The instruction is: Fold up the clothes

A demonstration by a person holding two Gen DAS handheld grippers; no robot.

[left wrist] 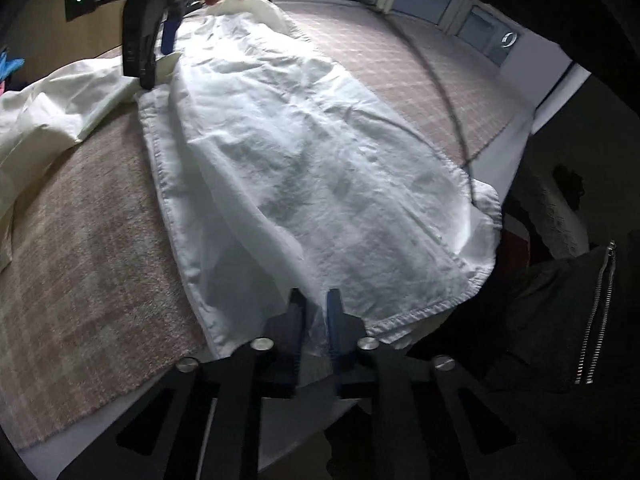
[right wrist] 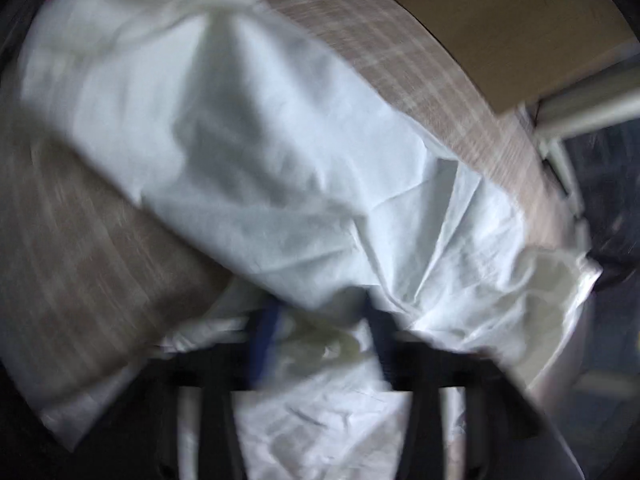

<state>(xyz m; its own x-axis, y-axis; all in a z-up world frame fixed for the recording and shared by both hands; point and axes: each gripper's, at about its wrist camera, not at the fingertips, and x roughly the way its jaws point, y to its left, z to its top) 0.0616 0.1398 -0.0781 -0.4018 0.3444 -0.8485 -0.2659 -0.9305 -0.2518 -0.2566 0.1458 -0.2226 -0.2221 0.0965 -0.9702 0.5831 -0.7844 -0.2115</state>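
Observation:
A white garment (left wrist: 304, 168) lies spread lengthwise on a beige checked bed cover (left wrist: 80, 248). My left gripper (left wrist: 316, 312) is at its near hem, shut on a thin fold of the white cloth that runs up between the blue pads. At the far end a hand holds my right gripper (left wrist: 158, 66), which points down at the garment's other edge. The right wrist view is blurred. There the right gripper (right wrist: 320, 336) has bunched white fabric (right wrist: 280, 160) between its fingers, and the cloth drapes away over the cover (right wrist: 80, 260).
A cream cloth (left wrist: 52, 116) lies crumpled at the left of the bed. A dark zipped jacket (left wrist: 560, 320) sits off the right edge. A thin dark cable (left wrist: 452, 112) crosses the cover. A wooden board (right wrist: 500, 20) borders the bed.

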